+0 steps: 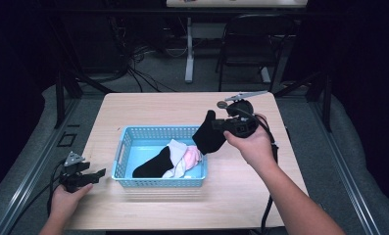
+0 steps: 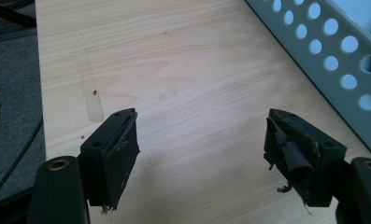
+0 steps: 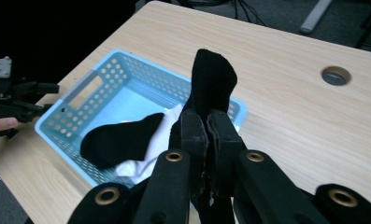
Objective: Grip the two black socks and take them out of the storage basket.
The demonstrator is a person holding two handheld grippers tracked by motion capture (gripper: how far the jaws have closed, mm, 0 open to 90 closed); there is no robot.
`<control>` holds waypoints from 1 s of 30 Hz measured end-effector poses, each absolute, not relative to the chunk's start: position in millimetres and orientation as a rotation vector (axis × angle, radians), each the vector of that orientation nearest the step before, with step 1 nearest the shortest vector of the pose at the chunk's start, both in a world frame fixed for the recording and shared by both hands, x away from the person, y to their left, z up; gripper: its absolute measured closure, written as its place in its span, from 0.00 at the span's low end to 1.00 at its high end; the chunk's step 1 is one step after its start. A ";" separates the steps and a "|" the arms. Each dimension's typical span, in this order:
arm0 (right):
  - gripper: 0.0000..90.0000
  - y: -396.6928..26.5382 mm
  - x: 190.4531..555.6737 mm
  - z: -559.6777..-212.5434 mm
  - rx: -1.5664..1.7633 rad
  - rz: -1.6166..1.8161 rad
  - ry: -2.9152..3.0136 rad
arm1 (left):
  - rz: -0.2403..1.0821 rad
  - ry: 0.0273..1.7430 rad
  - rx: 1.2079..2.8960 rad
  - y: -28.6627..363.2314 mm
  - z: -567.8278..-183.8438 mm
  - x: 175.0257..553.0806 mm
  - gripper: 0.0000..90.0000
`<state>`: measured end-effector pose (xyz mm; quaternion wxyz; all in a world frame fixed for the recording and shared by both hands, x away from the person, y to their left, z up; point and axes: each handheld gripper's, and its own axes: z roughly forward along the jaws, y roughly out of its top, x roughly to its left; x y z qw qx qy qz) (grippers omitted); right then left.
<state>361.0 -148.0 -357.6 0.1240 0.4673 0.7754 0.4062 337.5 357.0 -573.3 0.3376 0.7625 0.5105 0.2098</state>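
Dim room, grey carpet (image 1: 158,73), black chair (image 1: 248,44) behind the wooden table (image 1: 148,105)

Light wooden table (image 1: 148,105) — blue perforated basket (image 1: 155,181) on it

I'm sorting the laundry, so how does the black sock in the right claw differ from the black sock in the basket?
The held black sock is clamped in the right claw and lifted above the basket; the basket's black sock lies flat on white and pink clothes. Both look plain black.

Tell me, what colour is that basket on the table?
Light blue, with rows of round holes; the basket shows best in the high view.
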 end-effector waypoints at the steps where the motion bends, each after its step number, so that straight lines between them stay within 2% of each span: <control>1: 0.96 -151.6 360.6 -358.6 1.366 1.177 2.258 | 0.547 1.331 1.987 356.9 -573.4 337.5 0.29; 15: 0.96 -190.7 359.7 -401.9 1.550 1.167 2.181 | 0.548 1.332 1.990 356.8 -573.7 337.7 0.29; 30: 0.95 -208.0 363.8 -472.1 1.681 1.038 2.101 | 0.546 1.333 1.993 356.1 -574.0 337.8 0.29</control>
